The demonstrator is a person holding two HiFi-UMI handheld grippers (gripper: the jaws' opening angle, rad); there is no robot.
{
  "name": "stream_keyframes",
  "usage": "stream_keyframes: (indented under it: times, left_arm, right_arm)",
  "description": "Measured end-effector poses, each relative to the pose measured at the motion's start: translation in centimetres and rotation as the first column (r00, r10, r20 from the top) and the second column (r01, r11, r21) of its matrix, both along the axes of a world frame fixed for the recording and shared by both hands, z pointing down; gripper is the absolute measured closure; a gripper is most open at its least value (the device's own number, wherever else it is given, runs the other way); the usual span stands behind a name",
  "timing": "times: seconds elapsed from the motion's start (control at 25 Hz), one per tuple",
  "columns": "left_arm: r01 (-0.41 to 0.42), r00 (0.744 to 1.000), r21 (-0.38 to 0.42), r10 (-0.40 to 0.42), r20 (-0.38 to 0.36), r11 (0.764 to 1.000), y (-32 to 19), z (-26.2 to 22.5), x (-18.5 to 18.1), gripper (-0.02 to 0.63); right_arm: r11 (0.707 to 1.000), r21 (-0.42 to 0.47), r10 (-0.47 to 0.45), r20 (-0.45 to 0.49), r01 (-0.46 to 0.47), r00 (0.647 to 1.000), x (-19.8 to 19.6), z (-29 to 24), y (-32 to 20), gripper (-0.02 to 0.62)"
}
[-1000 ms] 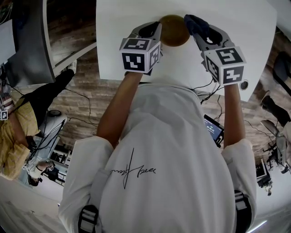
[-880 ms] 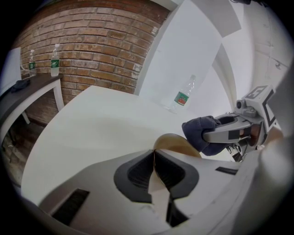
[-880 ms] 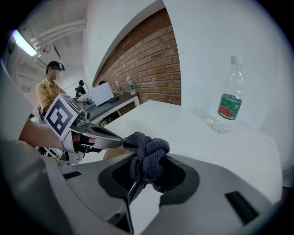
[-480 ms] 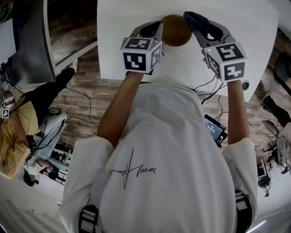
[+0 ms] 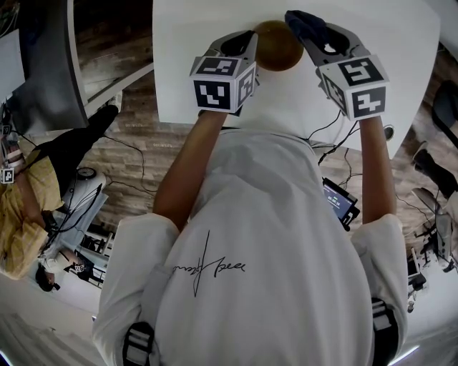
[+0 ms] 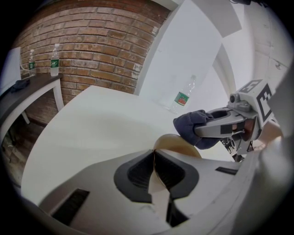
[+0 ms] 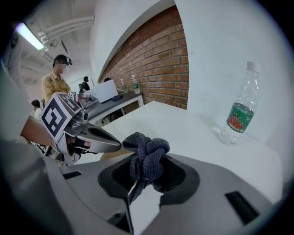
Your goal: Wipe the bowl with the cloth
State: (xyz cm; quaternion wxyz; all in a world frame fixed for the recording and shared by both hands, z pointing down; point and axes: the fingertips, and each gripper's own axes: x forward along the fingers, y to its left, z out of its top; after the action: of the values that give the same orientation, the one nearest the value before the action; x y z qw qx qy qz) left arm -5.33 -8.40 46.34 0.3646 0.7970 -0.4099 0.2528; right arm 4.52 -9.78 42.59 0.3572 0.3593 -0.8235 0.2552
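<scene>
Smooth bowl [image 5: 278, 46], fuzzy cloth [image 5: 304, 21], matt white table [image 5: 200, 43]

**Both arms out, both grippers clamped**

Reaches forward with left forearm [image 5: 182, 168] and right forearm [image 5: 373, 168], bare and roughly parallel. Angles left gripper [image 6: 154, 155] and right gripper [image 7: 138, 163] slantwise downward and inward, tips drawn close, seemingly almost meeting. Clamps the left jaws nearly together on the thin rim of the bowl [image 5: 278, 47]. Pinches the bunched cloth [image 7: 148, 153] between the right jaws.
</scene>
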Motion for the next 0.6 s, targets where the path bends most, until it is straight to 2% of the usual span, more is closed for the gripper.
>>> stream_keyframes:
  times: [0.6]
  left_arm:
    - [-0.003, 1.0, -0.004, 0.003, 0.0, 1.0, -0.1, -0.3, 0.2, 0.6]
  right_arm:
    - [0.999, 0.038, -0.008, -0.011, 0.008, 1.0, -1.1, -0.5, -1.3, 0.491]
